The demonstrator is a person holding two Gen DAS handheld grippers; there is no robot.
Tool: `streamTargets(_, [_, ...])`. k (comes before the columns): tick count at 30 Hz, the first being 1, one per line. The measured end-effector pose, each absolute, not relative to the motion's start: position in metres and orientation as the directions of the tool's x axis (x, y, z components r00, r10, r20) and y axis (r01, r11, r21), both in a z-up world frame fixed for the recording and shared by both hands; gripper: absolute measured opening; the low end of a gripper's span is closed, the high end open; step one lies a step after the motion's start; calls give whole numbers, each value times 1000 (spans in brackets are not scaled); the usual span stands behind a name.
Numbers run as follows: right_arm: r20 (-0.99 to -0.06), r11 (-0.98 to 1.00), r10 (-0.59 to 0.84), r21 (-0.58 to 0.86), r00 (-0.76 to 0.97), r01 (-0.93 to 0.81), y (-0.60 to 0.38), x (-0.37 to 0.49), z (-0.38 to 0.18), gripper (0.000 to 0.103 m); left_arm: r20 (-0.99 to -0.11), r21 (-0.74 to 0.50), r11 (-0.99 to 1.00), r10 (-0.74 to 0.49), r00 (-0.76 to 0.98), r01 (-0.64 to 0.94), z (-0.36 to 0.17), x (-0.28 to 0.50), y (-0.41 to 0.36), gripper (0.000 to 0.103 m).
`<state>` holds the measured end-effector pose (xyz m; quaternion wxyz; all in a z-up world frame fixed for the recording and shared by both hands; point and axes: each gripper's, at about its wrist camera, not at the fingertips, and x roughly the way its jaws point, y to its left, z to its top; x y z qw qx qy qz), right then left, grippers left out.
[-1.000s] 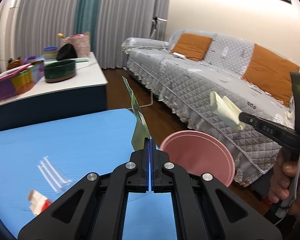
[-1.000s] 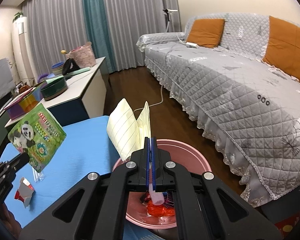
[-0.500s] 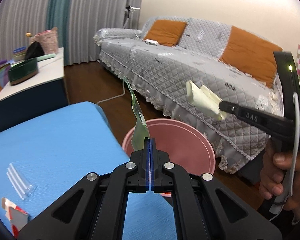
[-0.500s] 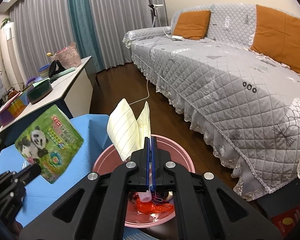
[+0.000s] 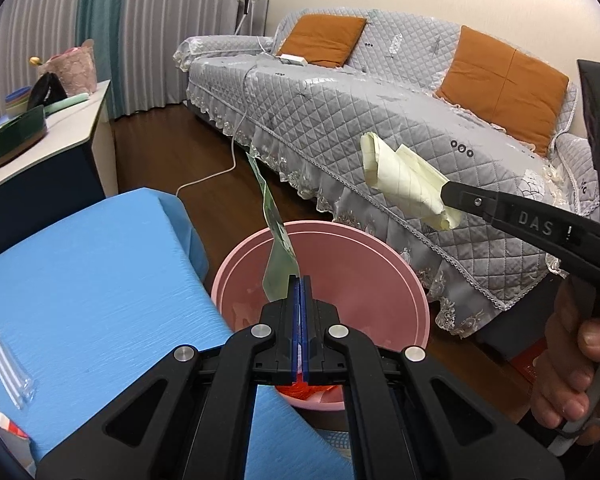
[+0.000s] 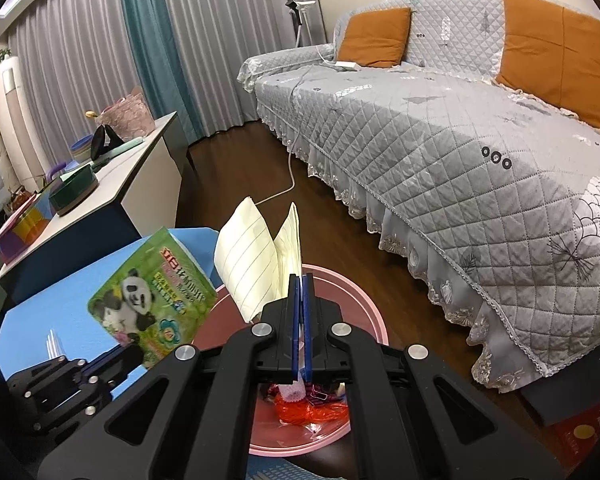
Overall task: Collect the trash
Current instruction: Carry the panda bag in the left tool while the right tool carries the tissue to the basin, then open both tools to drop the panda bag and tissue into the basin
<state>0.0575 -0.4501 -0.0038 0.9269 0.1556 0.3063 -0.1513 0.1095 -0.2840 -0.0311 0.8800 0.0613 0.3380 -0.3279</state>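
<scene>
Two grippers over one pink bin (image 5: 414, 292): left gripper (image 5: 299, 280) fingers clamp one green wrapper (image 6: 152, 298), right gripper (image 6: 301, 280) fingers clamp one yellow paper (image 6: 252, 256); sofa (image 6: 460, 128) beyond.

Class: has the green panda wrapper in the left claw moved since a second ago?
Yes. The green panda wrapper moved from over the blue table toward the pink bin.

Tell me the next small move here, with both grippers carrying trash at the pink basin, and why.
Probably open the left gripper to drop its green wrapper: it is shut on the wrapper, which already hangs over the pink basin. The right gripper, shut on the lined paper, could follow.
</scene>
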Motion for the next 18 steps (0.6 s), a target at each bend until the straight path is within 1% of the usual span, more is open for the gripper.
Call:
streamTargets(4, [-621, 906, -179, 199, 763, 374, -451, 59, -5, 3, -659, -109, 783, -518, 546, 612, -34, 115, -292, 2])
streamTargets(5, [-624, 906, -176, 200, 761, 373, -450, 59, -6, 6, -663, -108, 788, -512, 547, 607, -35, 116, -292, 7])
streamTargets(6, [-630, 906, -171, 202, 758, 372, -450, 61, -7, 6, -665, -113, 795, -506, 549, 595, -35, 118, -290, 21])
streamTargets(7, [-637, 905, -168, 203, 752, 374, -450, 62, -8, 12, -662, -121, 799, -507, 552, 589, -34, 118, -289, 27])
streamTargets(8, [-642, 903, -169, 203, 748, 378, -451, 63, -9, 20, -659, -129, 803, -508, 555, 581, -34, 118, -285, 31])
streamTargets(9, [-645, 900, -171, 206, 745, 385, -451, 63, -10, 37, -659, -129, 806, -505, 558, 577, -34, 116, -284, 31])
streamTargets(10, [-644, 897, -173, 210, 745, 390, -452, 62, -10, 48, -659, -129, 810, -501, 561, 572, -33, 114, -280, 31])
streamTargets(18, [-624, 891, -175, 229, 762, 392, -447, 62, -2, 48, -661, -143, 854, -459, 593, 500, -21, 107, -230, 31])
